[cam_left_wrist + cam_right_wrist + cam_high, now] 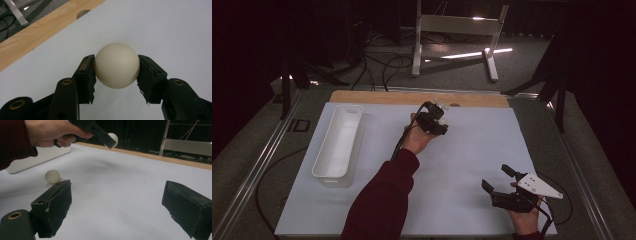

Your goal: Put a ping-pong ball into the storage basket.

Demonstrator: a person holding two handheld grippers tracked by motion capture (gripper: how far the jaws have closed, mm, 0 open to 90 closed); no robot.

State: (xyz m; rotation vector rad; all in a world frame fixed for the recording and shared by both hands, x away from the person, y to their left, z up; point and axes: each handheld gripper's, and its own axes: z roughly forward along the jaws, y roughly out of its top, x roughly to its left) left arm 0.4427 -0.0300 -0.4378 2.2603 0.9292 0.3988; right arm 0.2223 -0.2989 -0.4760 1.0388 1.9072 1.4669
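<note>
High view: my left gripper (439,111) sits right of a white oblong plastic bin (338,142). Left gripper view: a smooth cream ball (117,65) is clamped between its pads. Right gripper view: my right gripper (116,207) gapes empty; second cream ball (52,176) lies ahead-left.

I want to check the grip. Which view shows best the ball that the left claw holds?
The left gripper view: the held ball sits close and sharp between both pads. The right gripper view shows it far off, partly hidden. The high view shows a small pale spot.
</note>
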